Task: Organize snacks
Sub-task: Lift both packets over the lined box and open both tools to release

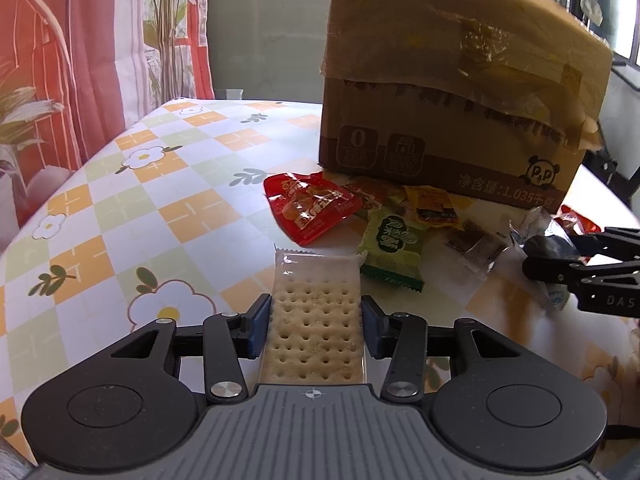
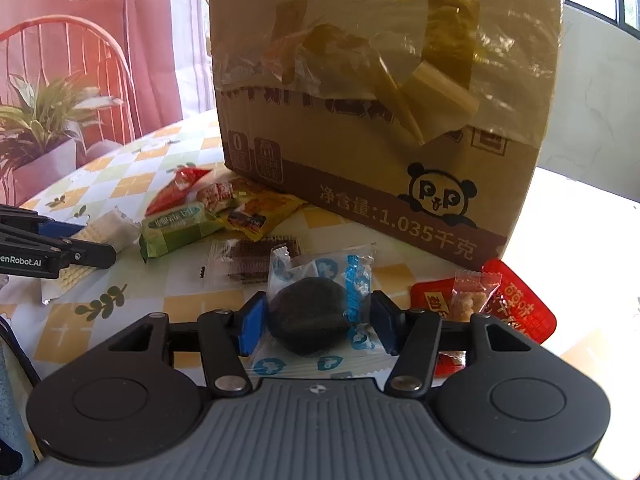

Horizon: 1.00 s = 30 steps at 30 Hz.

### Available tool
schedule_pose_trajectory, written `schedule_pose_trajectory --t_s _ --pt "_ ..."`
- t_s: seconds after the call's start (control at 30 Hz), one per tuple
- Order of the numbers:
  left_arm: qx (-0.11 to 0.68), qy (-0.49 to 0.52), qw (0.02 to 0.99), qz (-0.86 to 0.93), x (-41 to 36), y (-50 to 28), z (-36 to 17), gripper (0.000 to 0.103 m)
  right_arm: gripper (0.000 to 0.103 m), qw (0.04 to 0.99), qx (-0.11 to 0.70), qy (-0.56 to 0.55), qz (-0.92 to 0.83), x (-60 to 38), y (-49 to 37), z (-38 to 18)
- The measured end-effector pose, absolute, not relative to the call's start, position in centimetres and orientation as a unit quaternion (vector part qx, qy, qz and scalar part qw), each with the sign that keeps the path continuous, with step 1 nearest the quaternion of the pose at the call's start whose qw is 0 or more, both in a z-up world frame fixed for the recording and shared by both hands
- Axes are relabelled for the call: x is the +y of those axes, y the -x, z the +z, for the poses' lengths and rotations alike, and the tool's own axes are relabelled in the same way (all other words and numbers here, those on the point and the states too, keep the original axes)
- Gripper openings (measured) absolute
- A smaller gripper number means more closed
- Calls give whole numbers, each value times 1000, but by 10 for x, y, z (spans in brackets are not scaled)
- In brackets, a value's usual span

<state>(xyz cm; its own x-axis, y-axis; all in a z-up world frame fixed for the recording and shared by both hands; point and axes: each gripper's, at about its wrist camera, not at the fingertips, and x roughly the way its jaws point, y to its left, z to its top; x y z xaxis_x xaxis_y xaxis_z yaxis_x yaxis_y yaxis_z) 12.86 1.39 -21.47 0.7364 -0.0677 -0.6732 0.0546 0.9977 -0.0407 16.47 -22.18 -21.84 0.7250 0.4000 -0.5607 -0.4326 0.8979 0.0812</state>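
Note:
My left gripper (image 1: 316,326) has its jaws closed against the sides of a clear-wrapped cracker packet (image 1: 316,328), low over the flowered tablecloth (image 1: 160,200). My right gripper (image 2: 314,322) has its jaws against a clear blue-printed wrapper holding a dark round snack (image 2: 310,320). A big cardboard box (image 1: 452,92) stands behind a pile of snacks: a red packet (image 1: 312,208), a green packet (image 1: 392,244), a yellow packet (image 1: 432,204) and a dark wafer packet (image 1: 476,248). The right gripper also shows in the left wrist view (image 1: 560,264).
Red packets (image 2: 516,308) and a small clear nut packet (image 2: 472,300) lie right of the box (image 2: 380,92). A red chair (image 2: 76,64) and a potted plant (image 2: 44,128) stand beyond the table's left edge. The left gripper's fingers (image 2: 80,254) cross the left side.

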Motion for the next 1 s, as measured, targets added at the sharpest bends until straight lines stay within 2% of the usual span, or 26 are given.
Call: schedule_pose_trajectory --t_s 0.03,0.4,0.6,0.77,1.0 --pt "360 13 932 -36 14 -128 -214 49 50 930 290 29 224 -222 -163 -218" --pt "339 17 940 -25 16 -129 -205 49 50 934 275 18 227 -225 -159 -215" --pt "297 32 954 -28 20 -132 -172 49 50 937 259 3 233 -232 -153 -203" --pt "252 35 966 -47 11 -143 -128 49 50 946 217 -11 241 -241 -146 -165" --pt "156 22 982 -104 -18 -171 -53 49 50 960 117 -47 248 -264 -153 -81"
